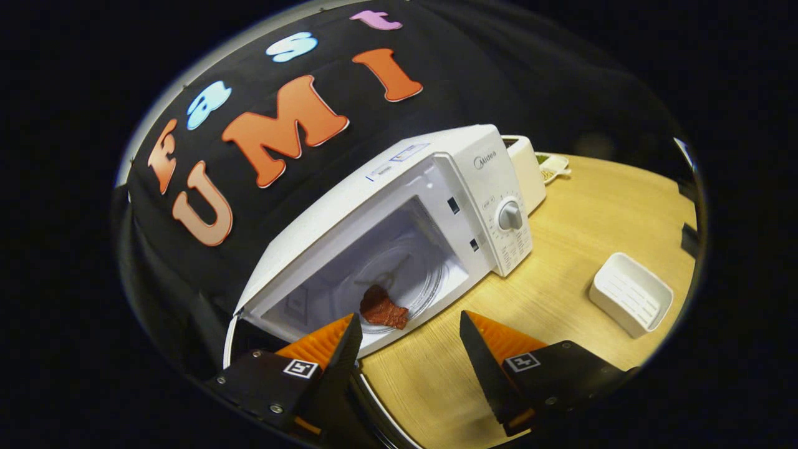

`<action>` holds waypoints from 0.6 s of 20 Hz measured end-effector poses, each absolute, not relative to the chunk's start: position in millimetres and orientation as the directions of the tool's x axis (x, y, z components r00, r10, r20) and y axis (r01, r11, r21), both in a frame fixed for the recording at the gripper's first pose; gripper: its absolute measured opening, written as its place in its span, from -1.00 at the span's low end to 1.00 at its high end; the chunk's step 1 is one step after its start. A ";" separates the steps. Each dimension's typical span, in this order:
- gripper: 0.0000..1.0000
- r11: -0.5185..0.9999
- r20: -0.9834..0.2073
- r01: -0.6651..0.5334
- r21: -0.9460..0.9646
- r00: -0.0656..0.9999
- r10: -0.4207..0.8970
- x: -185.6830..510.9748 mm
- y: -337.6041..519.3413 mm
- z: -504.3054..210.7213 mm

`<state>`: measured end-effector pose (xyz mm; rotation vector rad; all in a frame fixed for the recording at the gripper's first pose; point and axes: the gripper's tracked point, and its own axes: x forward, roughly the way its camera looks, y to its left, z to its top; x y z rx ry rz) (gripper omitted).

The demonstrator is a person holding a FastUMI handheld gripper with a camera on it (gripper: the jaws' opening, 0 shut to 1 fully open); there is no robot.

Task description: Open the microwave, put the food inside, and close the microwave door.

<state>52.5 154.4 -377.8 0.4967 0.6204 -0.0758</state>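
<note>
**Food on the turntable, door open, fingers spread and empty**

I see my gripper (408, 324) with its 2 fingers spread wide and nothing between them except bare wooden table (561, 274). The fingers sit just in front of the microwave (449, 181), which stands tilted in my view with its door swung open; only a thin edge of the door (229, 343) shows, beside the left finger.

The food (382, 308), a reddish-brown lump, lies inside the cavity on the glass turntable (405, 274), near its front edge and just ahead of the left fingertip. It is apart from both fingers. I cannot tell from here whether it rests fully on the glass or partly over the rim.

The control panel with 1 round dial (510, 216) faces me to the right of the cavity. On the table, well to the right of the microwave, sits a white rectangular tray (631, 294). Behind the microwave stands another white appliance (528, 168), and just beyond it a small dish (552, 166) whose contents are too small to make out.
</note>
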 end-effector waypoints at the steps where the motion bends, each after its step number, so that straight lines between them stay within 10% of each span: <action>1: 0.80 0.895 -0.573 0.186 0.406 0.814 0.091 42.6 156.9 -368.7; 12: -0.88 0.968 -0.444 -0.031 0.249 0.885 0.142 -44.9 198.3 -246.2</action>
